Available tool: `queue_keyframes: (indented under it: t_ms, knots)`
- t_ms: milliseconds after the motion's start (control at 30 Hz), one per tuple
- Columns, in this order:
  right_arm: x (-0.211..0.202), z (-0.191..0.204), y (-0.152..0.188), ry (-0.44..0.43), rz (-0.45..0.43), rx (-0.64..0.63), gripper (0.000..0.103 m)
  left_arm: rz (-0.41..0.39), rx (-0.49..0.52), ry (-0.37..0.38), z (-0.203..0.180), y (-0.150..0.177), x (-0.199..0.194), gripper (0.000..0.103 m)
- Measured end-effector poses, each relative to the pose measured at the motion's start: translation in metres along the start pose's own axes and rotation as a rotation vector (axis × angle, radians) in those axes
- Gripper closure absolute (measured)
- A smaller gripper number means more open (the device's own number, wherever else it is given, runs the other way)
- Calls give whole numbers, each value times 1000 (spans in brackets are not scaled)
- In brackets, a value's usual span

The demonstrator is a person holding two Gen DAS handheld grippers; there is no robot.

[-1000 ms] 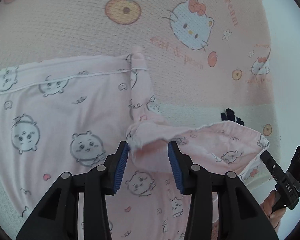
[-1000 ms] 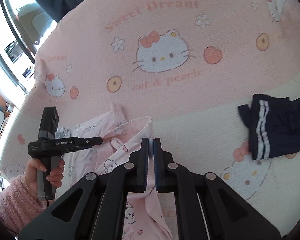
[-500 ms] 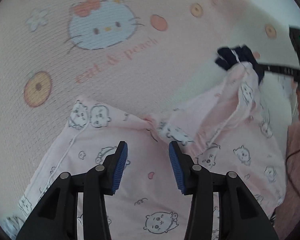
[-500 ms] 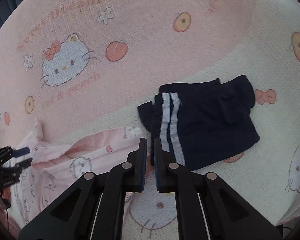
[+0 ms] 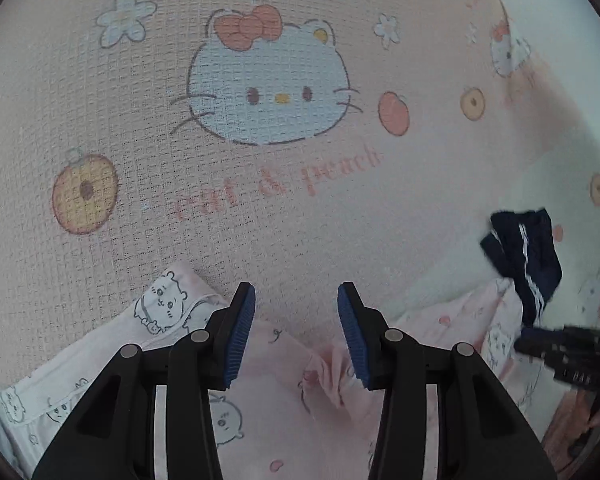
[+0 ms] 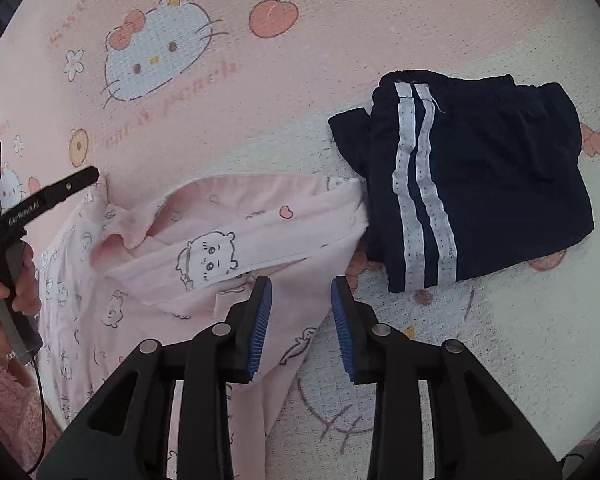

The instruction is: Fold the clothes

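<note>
From the left wrist, the left gripper [image 5: 296, 332] hangs wide open and empty above the pink garment [image 5: 268, 392], which lies on the printed bedsheet [image 5: 260, 200]. From the right wrist, the right gripper [image 6: 301, 320] is also spread with nothing in it, over the garment's edge [image 6: 236, 240], which seems to touch the folded navy shorts [image 6: 480, 176].

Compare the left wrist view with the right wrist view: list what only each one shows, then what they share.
Only the left wrist view: the left gripper head-on, open over the pink pajama garment, with a full orange-slice print.

Only the right wrist view: the right gripper, open; the hand holding the left gripper; a pink fuzzy sleeve; the whole folded navy striped shorts.

Both: the garment, the shorts, the Hello Kitty blanket.
</note>
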State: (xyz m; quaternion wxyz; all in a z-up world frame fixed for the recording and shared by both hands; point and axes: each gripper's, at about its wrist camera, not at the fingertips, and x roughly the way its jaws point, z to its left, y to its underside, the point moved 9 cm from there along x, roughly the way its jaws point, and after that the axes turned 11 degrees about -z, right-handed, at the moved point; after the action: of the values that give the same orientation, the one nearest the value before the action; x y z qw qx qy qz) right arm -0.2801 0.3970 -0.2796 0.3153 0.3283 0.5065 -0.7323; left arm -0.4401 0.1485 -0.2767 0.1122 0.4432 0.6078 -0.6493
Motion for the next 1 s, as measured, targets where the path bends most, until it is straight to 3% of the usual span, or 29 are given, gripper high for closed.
queue_keyframes:
  t_ms: [67, 200, 267, 300, 367, 400, 533, 600, 667, 733, 800, 900, 1000]
  knots:
    - [0, 5, 1, -6, 16, -60, 71, 48, 143, 0, -3, 17, -4, 58]
    - [18, 16, 12, -10, 121, -187, 70, 104, 345, 79, -17, 44, -12, 58]
    - [19, 10, 5, 17, 81, -178, 72, 131, 412, 114, -30, 52, -9, 58]
    - [20, 6, 2, 46, 71, -175, 73, 139, 437, 125, -37, 54, -6, 58]
    - [17, -9, -6, 187, 36, -199, 73, 124, 462, 124, -49, 49, 5, 58]
    - [16, -18, -9, 261, 23, -218, 73, 113, 455, 106, -51, 44, 10, 58]
    - [1, -38, -11, 301, -6, -156, 73, 22, 187, -151, -4, -4, 33, 58]
    - [-8, -41, -12, 275, -23, -147, 71, 30, 241, -94, -10, -3, 26, 58]
    - [-19, -29, -15, 122, -47, -86, 69, 39, 294, -36, -15, -2, 18, 58]
    - [-19, -12, -14, -80, -15, -1, 68, 47, 347, 21, -20, 0, 10, 58]
    - [-9, -2, -14, -144, 1, 23, 59, 86, 441, 76, -31, 11, 9, 58]
    - [10, -2, -8, -2, 30, -41, 58, 125, 531, 82, -41, 21, 21, 58]
    - [10, -1, -13, 47, -5, -96, 55, 137, 489, 142, -53, 19, 34, 58]
